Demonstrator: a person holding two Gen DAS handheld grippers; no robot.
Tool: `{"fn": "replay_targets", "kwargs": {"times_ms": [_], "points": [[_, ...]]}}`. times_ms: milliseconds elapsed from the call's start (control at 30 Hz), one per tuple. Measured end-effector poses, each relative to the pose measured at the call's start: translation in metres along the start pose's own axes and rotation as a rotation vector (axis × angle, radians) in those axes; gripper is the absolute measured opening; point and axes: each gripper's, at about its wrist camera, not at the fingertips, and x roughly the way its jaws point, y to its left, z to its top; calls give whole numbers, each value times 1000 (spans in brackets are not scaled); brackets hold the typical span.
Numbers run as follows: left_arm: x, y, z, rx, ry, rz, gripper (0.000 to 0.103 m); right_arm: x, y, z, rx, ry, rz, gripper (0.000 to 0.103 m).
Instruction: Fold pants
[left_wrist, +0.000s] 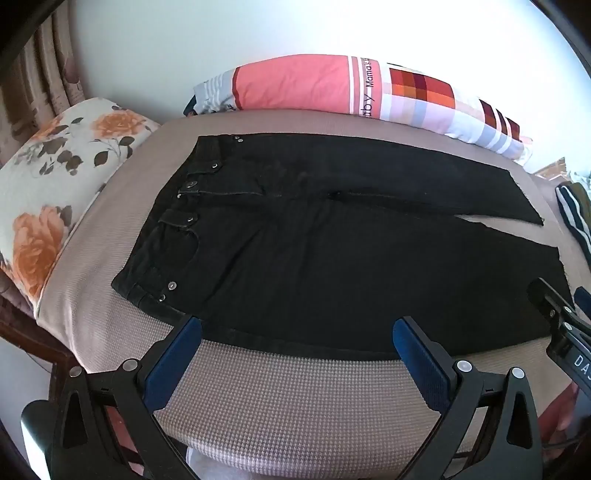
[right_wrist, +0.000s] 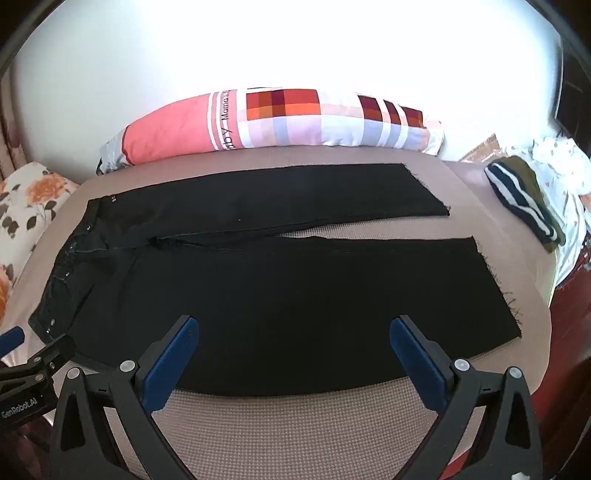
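Black pants (left_wrist: 332, 236) lie flat and spread out on the bed, waistband to the left, both legs running right with a narrow gap between them. They also show in the right wrist view (right_wrist: 280, 295). My left gripper (left_wrist: 295, 328) is open and empty, just above the near edge of the pants by the waist end. My right gripper (right_wrist: 295, 328) is open and empty, over the near edge of the near leg. Each gripper shows at the edge of the other's view: the right gripper (left_wrist: 554, 314) and the left gripper (right_wrist: 40, 354).
The bed has a beige textured cover (left_wrist: 295, 402). A pink and checked pillow (left_wrist: 332, 88) lies along the far edge. A floral cushion (left_wrist: 62, 166) sits at the left. Striped folded clothes (right_wrist: 524, 199) lie at the right end.
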Motion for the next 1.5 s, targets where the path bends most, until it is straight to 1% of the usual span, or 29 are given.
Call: {"fn": "replay_targets", "kwargs": {"times_ms": [133,233,333,500,667,700,833,967,1300,1367,1500], "points": [[2,2,-3,-11,-22,-3,103,1,6,-3,-23,-8,-15,103],[1,2,-7,0,-39,-29,103,4,6,-5,-23,3,-5,103],[3,0,-12,16,-51,-37,103,5,5,-5,-16,7,1,103],[5,-2,-13,33,-74,-15,103,6,5,-7,-11,0,5,103],[4,3,-13,11,-110,-20,103,3,5,-7,-12,-24,18,103],[4,4,-12,8,-106,-19,103,3,5,-7,-13,-27,22,103],[13,10,-7,-32,-46,-42,103,2,7,-6,-22,-33,24,103],[19,15,-8,-46,-21,-15,103,1,9,-6,-25,-37,25,103],[16,14,-9,-22,-40,0,103,1,10,-8,-23,-29,24,103],[13,14,-9,-21,-54,-8,103,2,9,-9,-17,-30,27,103],[8,10,-8,-6,-81,1,103,1,8,-9,-11,-34,33,103]]}}
